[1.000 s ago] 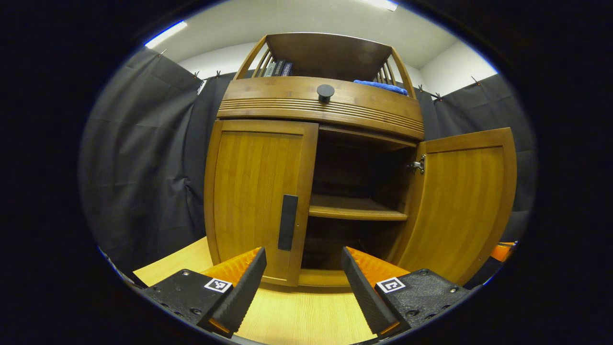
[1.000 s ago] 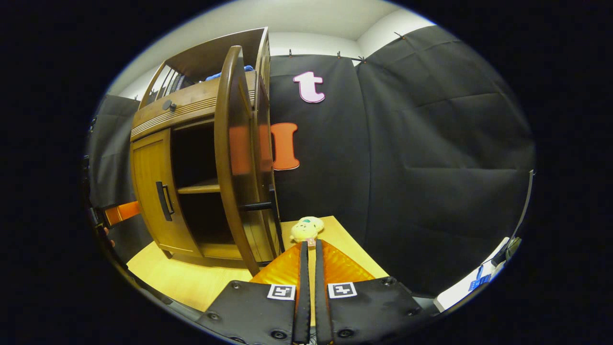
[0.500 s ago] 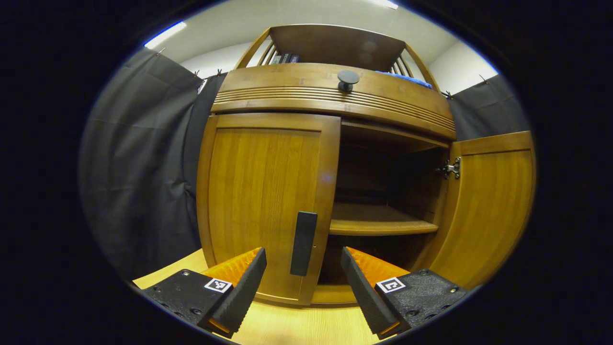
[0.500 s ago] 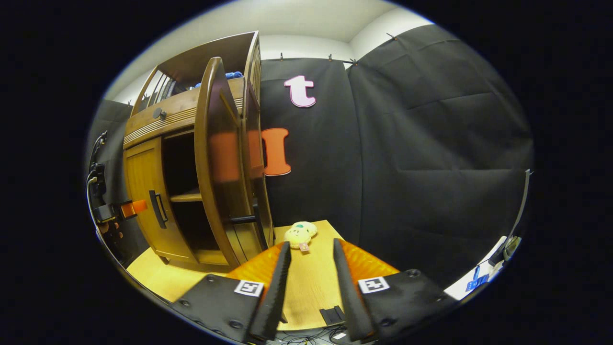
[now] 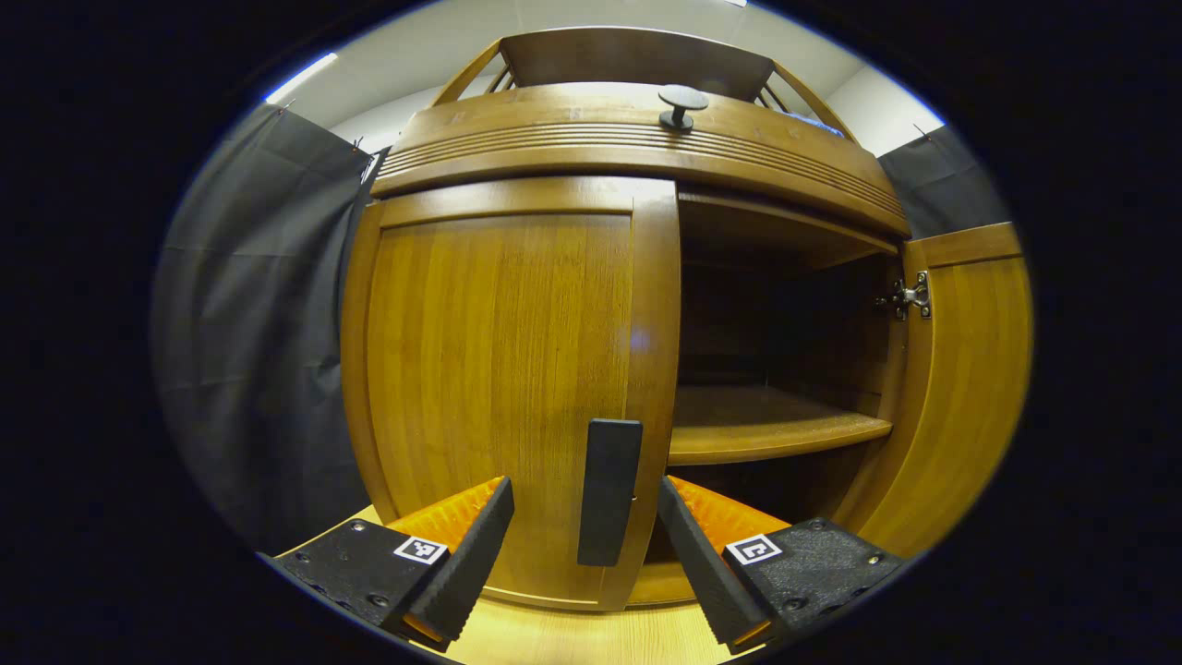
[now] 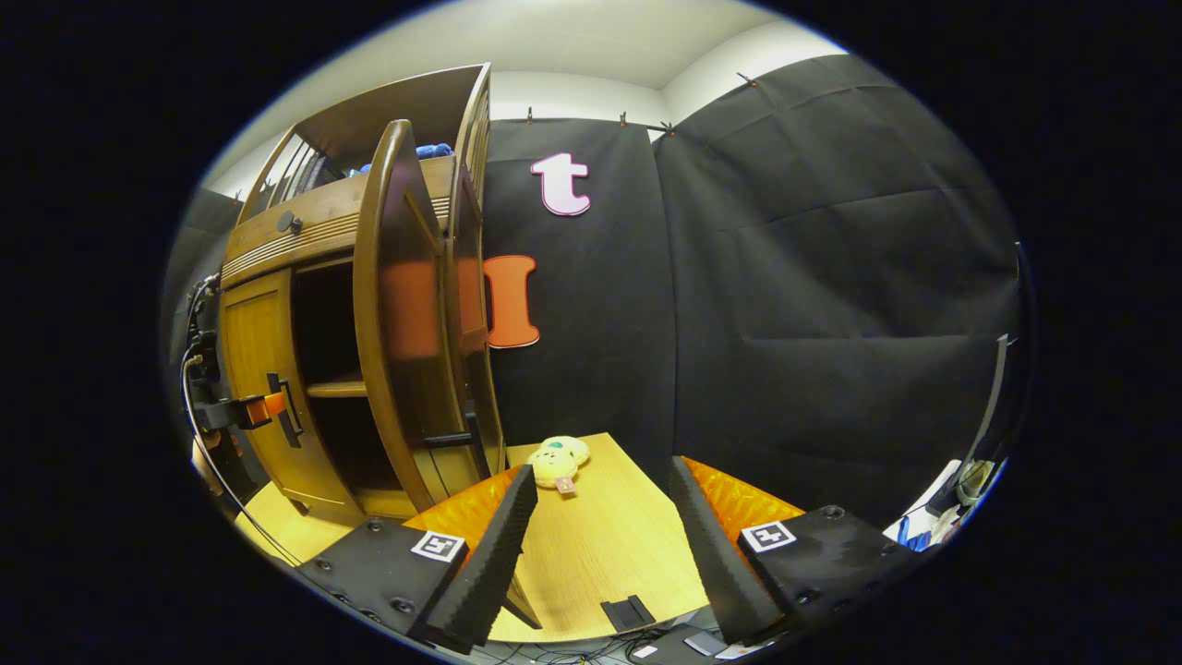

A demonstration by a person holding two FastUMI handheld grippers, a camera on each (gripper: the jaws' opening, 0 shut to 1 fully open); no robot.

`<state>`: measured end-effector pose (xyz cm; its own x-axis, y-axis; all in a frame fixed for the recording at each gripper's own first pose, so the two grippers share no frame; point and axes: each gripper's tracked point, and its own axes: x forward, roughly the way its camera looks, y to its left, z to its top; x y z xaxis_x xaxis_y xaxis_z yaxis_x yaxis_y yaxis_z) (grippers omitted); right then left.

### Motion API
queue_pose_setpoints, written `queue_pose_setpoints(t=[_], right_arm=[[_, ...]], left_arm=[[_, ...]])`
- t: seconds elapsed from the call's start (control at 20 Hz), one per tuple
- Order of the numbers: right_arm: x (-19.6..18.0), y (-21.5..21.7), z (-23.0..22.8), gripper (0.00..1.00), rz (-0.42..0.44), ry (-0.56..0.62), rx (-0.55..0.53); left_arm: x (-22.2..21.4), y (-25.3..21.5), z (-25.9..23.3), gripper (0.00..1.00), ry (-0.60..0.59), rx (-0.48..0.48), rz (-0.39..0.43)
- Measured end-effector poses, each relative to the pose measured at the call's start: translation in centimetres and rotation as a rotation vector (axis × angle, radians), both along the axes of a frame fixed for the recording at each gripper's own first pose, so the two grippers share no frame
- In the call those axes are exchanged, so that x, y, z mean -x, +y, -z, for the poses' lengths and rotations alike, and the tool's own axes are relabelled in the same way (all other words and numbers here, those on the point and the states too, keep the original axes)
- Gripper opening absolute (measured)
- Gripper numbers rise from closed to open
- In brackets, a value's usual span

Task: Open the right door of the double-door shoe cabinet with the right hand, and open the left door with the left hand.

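Left door [image 5: 503, 388] closed; handle [image 5: 609, 489] at its inner edge, between spread fingers of left gripper [image 5: 584, 545], untouched. Advise closing squarely on handle, then pulling along hinge arc. Right door [image 6: 392, 314] open; right gripper [image 6: 600, 545] spread, over desk [image 6: 600, 545] front edge.

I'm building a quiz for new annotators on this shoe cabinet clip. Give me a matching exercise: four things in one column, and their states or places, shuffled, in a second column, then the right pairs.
Things:
1. left door
2. right door
3. plush toy
4. left gripper

States or places:
A. swung wide open
B. open, fingers either side of the door handle
C. lying on the table beside the cabinet
D. shut

Pairs: 1-D, 2-A, 3-C, 4-B
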<state>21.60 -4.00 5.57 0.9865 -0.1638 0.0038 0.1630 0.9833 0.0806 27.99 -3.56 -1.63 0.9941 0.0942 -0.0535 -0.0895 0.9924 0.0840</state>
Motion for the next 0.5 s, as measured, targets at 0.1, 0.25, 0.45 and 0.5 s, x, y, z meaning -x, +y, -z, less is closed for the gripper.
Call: queue_pose_setpoints(t=[0.1, 0.25, 0.45, 0.5], right_arm=[[0.1, -0.1, 0.1, 0.93, 0.009, 0.007, -0.003], [0.1, -0.4, 0.4, 0.93, 0.028, 0.018, -0.008], [0.4, -0.7, 0.3, 0.84, 0.055, 0.015, 0.006], [0.3, -0.8, 0.3, 0.92, 0.059, 0.014, 0.011]], left_arm=[[-0.8, -0.3, 0.4, 0.93, 0.001, 0.008, 0.024], [-1.8, -0.3, 0.5, 0.82, -0.006, -0.021, 0.032], [-3.1, -0.4, 1.0, 0.7, -0.001, -0.008, 0.046], [-3.3, -0.4, 1.1, 0.68, -0.002, -0.006, 0.047]])
